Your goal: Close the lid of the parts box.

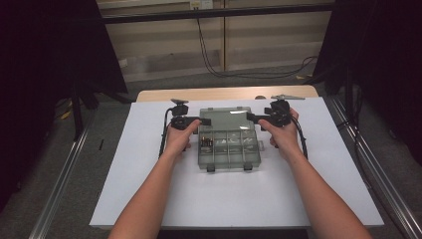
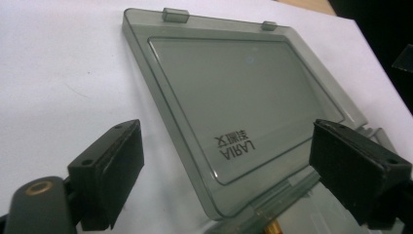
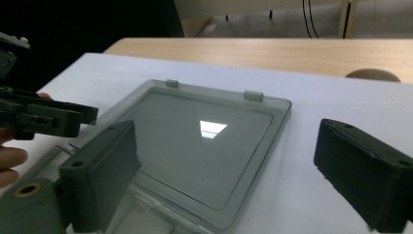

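A smoky clear plastic compartment box (image 1: 229, 148) lies open in the middle of the white board, with small parts in several of its cells. Its lid (image 1: 225, 114) is folded back flat on the board behind it. My left gripper (image 1: 205, 121) sits at the lid's left edge, near the hinge, pointing right. In the left gripper view the jaws (image 2: 226, 146) stand wide apart, with the lid (image 2: 234, 83) ahead of them and untouched. My right gripper (image 1: 250, 118) is at the lid's right edge, pointing left. Its jaws (image 3: 224, 141) are open, framing the lid (image 3: 195, 122) without contact.
The white board (image 1: 149, 189) covers a wooden table (image 1: 219, 93). A small metal piece (image 1: 287, 97) and a round mark (image 1: 260, 97) lie on the wood at the back right. Metal rails run along both sides, and cables hang behind the table.
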Tool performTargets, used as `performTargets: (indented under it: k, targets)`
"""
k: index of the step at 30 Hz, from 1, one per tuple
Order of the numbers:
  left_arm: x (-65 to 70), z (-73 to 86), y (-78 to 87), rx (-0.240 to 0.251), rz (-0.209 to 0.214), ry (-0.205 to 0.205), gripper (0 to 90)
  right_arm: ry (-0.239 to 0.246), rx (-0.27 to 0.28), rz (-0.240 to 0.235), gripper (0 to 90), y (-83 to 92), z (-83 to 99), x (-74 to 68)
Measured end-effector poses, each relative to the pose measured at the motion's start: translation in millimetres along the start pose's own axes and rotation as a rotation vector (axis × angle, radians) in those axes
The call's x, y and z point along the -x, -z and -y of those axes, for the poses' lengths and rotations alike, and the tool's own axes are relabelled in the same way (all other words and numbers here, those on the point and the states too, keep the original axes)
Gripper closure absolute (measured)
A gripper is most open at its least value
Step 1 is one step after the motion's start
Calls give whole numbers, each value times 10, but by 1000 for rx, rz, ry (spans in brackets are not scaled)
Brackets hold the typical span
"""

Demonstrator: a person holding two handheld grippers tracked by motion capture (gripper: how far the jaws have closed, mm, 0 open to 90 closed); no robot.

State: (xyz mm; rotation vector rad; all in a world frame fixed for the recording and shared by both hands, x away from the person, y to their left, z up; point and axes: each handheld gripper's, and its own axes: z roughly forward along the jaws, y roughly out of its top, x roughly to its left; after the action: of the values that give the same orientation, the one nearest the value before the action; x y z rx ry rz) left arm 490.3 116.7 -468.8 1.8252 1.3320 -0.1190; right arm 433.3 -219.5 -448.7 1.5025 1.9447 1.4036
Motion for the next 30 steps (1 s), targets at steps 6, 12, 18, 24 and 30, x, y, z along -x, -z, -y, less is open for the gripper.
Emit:
performTargets:
  k: [6,12,18,24,30]
  targets:
    - [48,-60,-33,-10,6,23,171,-13,-78,-1,204,-180,88,85]
    - [50,-47,-105,-29,-33,44,242,-48,-123,-29,345,-298,140,145]
    - [11,-35,-129,-34,-27,70,313,-67,-144,-28,406,-376,130,105]
    - [6,-18,-151,-43,-41,69,362,-85,-183,-21,411,-438,180,144]
    - [53,22,-151,-38,-49,104,363,-143,-196,-48,406,-449,215,186]
